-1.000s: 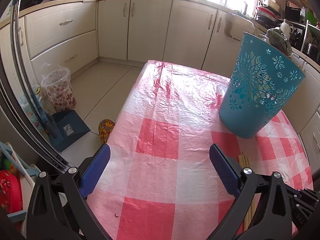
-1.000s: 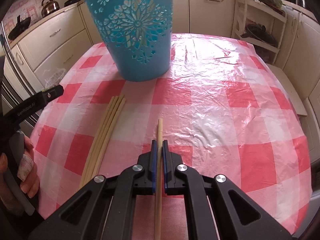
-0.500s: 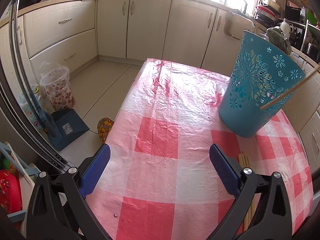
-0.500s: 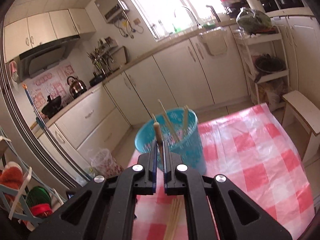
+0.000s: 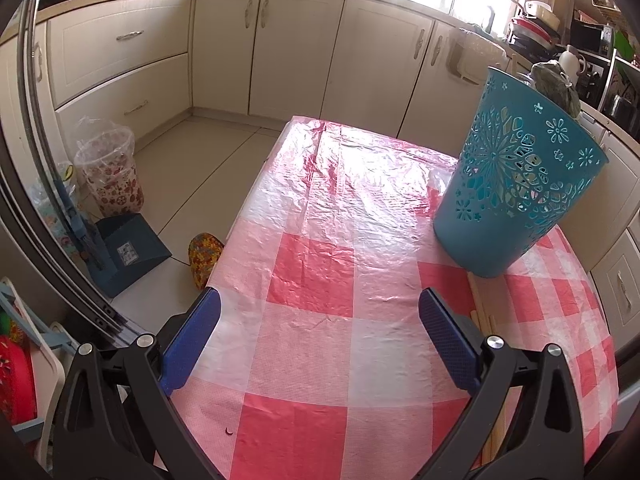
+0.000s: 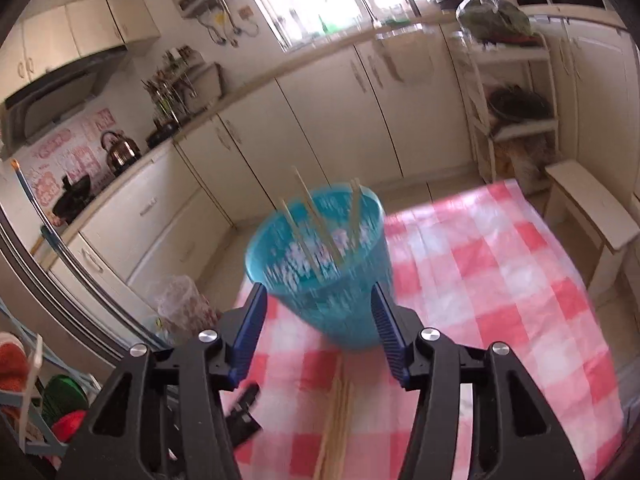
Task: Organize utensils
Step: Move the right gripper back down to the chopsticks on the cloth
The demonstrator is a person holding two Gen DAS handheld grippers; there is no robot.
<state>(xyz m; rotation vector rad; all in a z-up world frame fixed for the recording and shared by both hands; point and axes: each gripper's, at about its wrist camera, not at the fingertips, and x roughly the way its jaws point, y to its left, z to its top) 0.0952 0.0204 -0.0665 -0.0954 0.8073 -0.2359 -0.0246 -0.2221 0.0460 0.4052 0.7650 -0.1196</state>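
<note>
Blue-padded right gripper [image 6: 318, 330] has just been opening, empty, above the teal basket [image 6: 320, 276] holding chopsticks [image 6: 320, 224]. Left gripper [image 5: 320, 344] hovers wide open, empty, beside the basket.

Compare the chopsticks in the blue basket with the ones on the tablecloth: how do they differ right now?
The chopsticks in the basket stand steeply, leaning apart inside the blue basket, tips poking above its rim. The chopsticks on the table lie flat, bunched side by side on the checked tablecloth in front of the basket. Both sets are plain light wood. The right gripper, jaws just opened, holds nothing.
</note>
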